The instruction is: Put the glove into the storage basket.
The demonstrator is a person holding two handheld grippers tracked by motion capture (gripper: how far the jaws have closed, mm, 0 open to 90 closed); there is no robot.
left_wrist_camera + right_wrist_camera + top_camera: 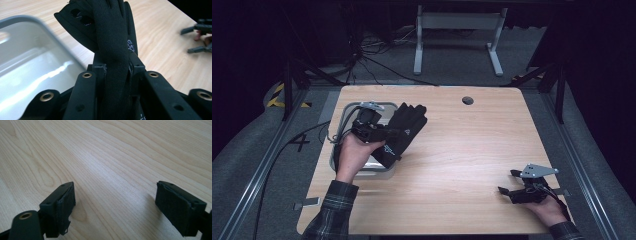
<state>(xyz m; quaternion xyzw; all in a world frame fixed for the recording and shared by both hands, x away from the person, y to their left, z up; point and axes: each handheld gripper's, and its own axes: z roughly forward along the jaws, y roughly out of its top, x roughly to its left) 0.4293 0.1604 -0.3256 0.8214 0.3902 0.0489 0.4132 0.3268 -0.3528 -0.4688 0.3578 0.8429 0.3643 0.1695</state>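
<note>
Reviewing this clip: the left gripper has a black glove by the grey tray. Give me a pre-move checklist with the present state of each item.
1. Left gripper closed on the black glove: ok; the left gripper view shows the fabric pinched between the jaws.
2. Glove lifted off the table: cannot tell; it partly overhangs the grey tray, and its height is unclear.
3. Second glove in the grip: cannot tell; several fabric layers show between the jaws.
4. Right gripper free: ok; its jaws are open with nothing between them, near the table's front right edge.
5. Table between the two grippers free of things: ok.
</note>
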